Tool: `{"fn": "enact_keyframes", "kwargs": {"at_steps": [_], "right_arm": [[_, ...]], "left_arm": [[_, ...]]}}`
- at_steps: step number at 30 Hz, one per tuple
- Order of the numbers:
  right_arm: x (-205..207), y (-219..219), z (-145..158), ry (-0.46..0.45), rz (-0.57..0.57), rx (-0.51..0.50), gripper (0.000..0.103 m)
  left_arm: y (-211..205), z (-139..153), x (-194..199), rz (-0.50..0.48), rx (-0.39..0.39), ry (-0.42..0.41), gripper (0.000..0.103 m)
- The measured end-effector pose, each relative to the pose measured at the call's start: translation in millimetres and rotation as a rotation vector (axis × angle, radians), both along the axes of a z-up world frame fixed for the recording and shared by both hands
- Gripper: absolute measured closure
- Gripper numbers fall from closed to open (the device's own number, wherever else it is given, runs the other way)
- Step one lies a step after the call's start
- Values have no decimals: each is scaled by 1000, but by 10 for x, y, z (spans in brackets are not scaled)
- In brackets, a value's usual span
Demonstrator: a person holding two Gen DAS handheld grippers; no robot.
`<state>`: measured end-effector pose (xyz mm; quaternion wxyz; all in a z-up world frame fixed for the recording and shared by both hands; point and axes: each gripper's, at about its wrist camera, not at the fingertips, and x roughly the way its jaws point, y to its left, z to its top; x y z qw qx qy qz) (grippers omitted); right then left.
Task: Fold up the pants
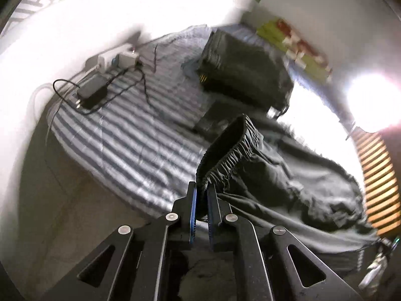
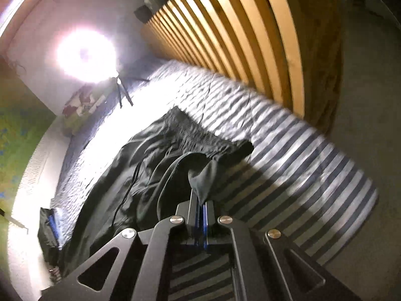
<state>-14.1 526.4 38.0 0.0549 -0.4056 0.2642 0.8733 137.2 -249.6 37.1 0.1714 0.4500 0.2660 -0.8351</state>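
Left gripper (image 1: 200, 190): fingers clamped on the gathered elastic waistband of the dark grey fabric pants (image 1: 288, 175).
Right gripper (image 2: 201, 202): fingers clamped on a fold of the fabric (likely to lift and spread it over the blue-and-white striped bed (image 2: 313, 175)).

Around you lies a striped bed cover (image 1: 130, 135) carrying a black charger (image 1: 91, 91) with its cable, a folded dark stack (image 1: 245, 72) — and a wooden slatted panel (image 2: 240, 32) beside the bed.

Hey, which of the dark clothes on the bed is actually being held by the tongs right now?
The loose pants with the gathered elastic waistband; the left tongs pinch that waistband. The other dark garment lies folded farther back, untouched.
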Motion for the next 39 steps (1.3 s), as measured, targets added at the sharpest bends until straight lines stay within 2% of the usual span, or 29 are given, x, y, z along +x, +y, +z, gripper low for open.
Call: {"fn": "enact_keyframes", "kwargs": {"at_steps": [2, 4, 9, 15, 19, 21, 22, 23, 25, 26, 27, 30, 32, 34, 38, 39], "right_arm": [[-40, -5, 4, 7, -15, -13, 102], [-102, -16, 42, 27, -32, -42, 102], [-489, -325, 334, 85, 5, 40, 102], [-1421, -604, 498, 76, -24, 80, 102], [-2164, -936, 418, 34, -37, 235, 102], [-2496, -1035, 291, -3, -44, 285, 102], [-2670, -1080, 216, -31, -48, 328, 102], [-2785, -1095, 149, -53, -62, 363, 101], [-3020, -1121, -24, -130, -29, 392, 98], [-3095, -1108, -111, -179, -3, 385, 92], [-3127, -1085, -161, -212, 9, 377, 91], [-3012, -1045, -133, -184, 16, 387, 85], [-2851, -1113, -53, -152, 33, 459, 75], [-2693, -1196, -1, -128, 71, 496, 70], [-2402, -1271, 130, -84, 111, 487, 70], [-2376, -1258, 159, -79, 124, 456, 68]], "left_arm": [[-75, -125, -76, 21, 41, -43, 96], [-113, -169, -182, 28, 63, -51, 96], [-244, -141, -796, 22, 65, -63, 96], [-447, -222, -1858, 33, 51, -99, 96], [-479, -568, -2470, 43, 73, -201, 95], [-466, -727, -2671, 45, 82, -243, 90], [-459, -793, -2769, 50, 90, -261, 78], [-454, -821, -2795, 56, 94, -264, 63], [-416, -793, -2831, 60, 64, -241, 59], [-385, -759, -2832, 46, 40, -234, 58], [-357, -724, -2819, 31, 14, -231, 58], [-297, -609, -2701, 0, -34, -199, 54], [-248, -541, -2579, -25, -54, -169, 53], [-210, -517, -2460, -46, -69, -156, 52], [-110, -579, -2137, -89, -83, -143, 52], [-77, -598, -2089, -103, -97, -145, 52]]}}
